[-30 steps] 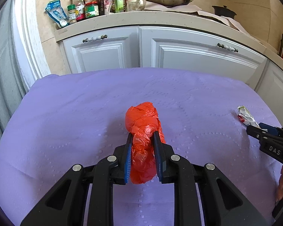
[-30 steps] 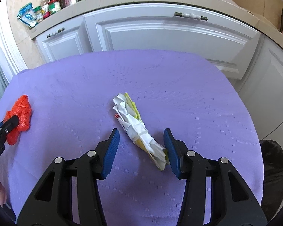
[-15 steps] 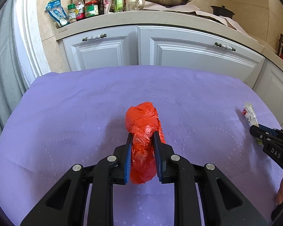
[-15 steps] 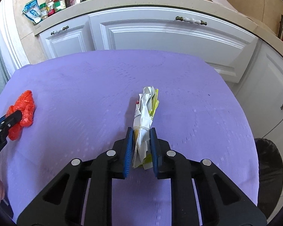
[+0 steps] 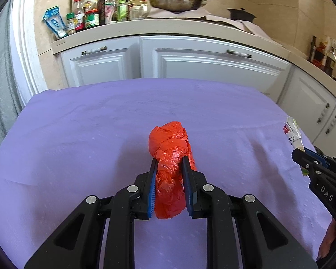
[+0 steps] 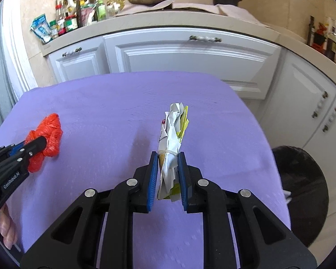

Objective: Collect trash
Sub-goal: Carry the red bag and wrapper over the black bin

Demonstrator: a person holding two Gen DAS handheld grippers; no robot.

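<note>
In the left wrist view, the left hand-held gripper [image 5: 169, 174] sat low in the centre of the frame, its 2 blue-padded fingers [image 5: 151, 188] pinching a crumpled red plastic bag [image 5: 170, 157] whose upper part bulged out above them. Beneath it spread the purple cloth of the bench [image 5: 78, 134]. At the right edge, the right hand-held gripper [image 5: 302, 157] held a white wrapper [image 5: 293, 134].

In the right wrist view, the right hand-held gripper [image 6: 167, 174] filled the lower centre, its 2 fingers pressed against a crushed white and yellow wrapper [image 6: 172, 139] bound with a rubber band [image 6: 168, 152], standing roughly upright between them. At centre left, the left hand-held gripper [image 6: 41, 142] gripped the red plastic bag [image 6: 49, 134] over the bench [image 6: 100, 103]. A dark trash bin [image 6: 302, 190] stood at the lower right, beside the bench. White cabinets [image 6: 190, 53] ran across the upper frame.
</note>
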